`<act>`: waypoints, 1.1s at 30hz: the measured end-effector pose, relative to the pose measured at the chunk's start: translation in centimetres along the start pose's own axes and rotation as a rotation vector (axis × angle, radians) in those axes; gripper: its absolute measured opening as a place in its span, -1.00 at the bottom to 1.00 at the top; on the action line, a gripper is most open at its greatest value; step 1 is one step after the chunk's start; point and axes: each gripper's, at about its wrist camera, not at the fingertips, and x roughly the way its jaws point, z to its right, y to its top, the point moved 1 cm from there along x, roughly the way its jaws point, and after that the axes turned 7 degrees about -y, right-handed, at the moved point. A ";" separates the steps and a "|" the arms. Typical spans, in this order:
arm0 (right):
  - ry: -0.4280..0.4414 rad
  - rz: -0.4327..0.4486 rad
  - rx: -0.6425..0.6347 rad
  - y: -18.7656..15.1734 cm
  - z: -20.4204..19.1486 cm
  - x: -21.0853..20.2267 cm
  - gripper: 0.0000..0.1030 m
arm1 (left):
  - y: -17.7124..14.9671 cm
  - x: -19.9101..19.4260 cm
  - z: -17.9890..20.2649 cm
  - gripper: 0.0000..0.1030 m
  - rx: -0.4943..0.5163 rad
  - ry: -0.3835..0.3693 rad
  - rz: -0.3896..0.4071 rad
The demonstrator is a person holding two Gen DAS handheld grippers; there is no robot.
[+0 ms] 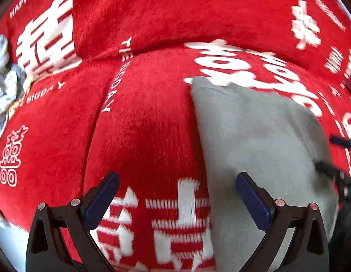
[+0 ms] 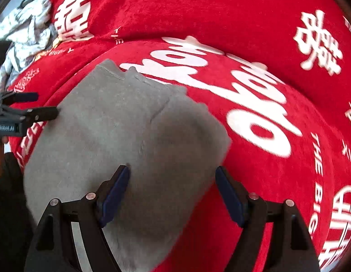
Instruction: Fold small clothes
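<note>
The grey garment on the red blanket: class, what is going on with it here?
A person holds a two-finger gripper in each hand over a grey garment lying folded on a red blanket printed with white characters. Both the left gripper and the right gripper are open and grip nothing; the garment lies free beneath them. A crumpled heap of pale clothes waits at the blanket's far left edge.

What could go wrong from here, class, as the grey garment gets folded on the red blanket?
1. The grey garment lies on a bumpy red blanket, so folds may come out crooked.
2. Both the left hand-held gripper and the right hand-held gripper are open and could pinch blanket along with cloth.
3. The crumpled clothes pile could get mixed in.
</note>
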 end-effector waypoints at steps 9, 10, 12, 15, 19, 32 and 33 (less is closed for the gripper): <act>0.125 0.008 -0.085 -6.8 -3.2 -5.2 0.57 | -10.3 -2.8 4.3 1.00 0.337 -0.052 -0.069; 0.157 -0.003 -0.087 -7.5 -3.6 -5.3 0.57 | -10.8 -2.4 4.9 1.00 0.344 -0.063 -0.086; 0.176 -0.010 -0.092 -8.0 -4.2 -5.0 0.57 | -10.8 -1.0 5.6 1.00 0.336 -0.036 -0.115; 0.221 -0.030 -0.050 -8.1 -4.6 -4.1 0.11 | -10.0 1.3 5.1 1.00 0.264 0.021 -0.164; 0.226 -0.071 -0.044 -8.2 -5.2 -2.4 -0.73 | -9.9 2.1 2.7 1.00 0.118 -0.028 -0.224; 0.169 -0.114 -0.083 -9.0 -4.4 -3.5 -0.62 | -10.6 -1.8 2.5 1.00 0.176 -0.039 -0.186; 0.158 -0.093 -0.079 -8.8 -4.0 -4.1 -0.38 | -9.9 -3.1 2.5 1.00 0.174 -0.067 -0.149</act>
